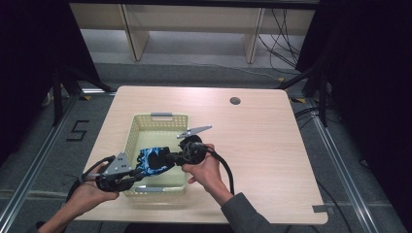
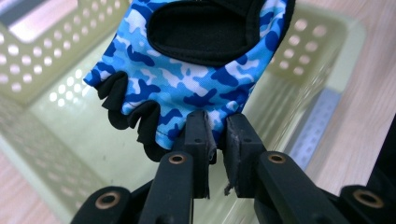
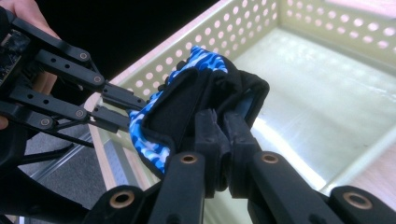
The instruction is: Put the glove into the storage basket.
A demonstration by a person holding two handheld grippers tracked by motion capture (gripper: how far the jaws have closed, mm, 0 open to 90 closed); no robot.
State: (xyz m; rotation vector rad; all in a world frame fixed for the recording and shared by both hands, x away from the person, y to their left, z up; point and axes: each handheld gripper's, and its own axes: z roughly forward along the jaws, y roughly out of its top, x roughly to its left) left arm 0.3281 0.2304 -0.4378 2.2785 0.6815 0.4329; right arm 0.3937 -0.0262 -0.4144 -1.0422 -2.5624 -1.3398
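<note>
Glove (image 1: 151, 161) of blue camouflage fabric stretched lengthwise between left fingers (image 2: 198, 135) and right fingers (image 3: 210, 128), both clamped on it, above pale yellow perforated plastic basket (image 1: 160, 121) on counter (image 1: 262, 145).

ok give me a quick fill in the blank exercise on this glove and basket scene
1. The glove has a blue camouflage pattern with ____ trim.
2. Both grippers hold it above the pale yellow ____.
3. The left gripper pinches the glove's edge, and the right gripper is ____ on its black part.
4. The table top is made of ____.

Missing words: black; basket; shut; wood
</note>
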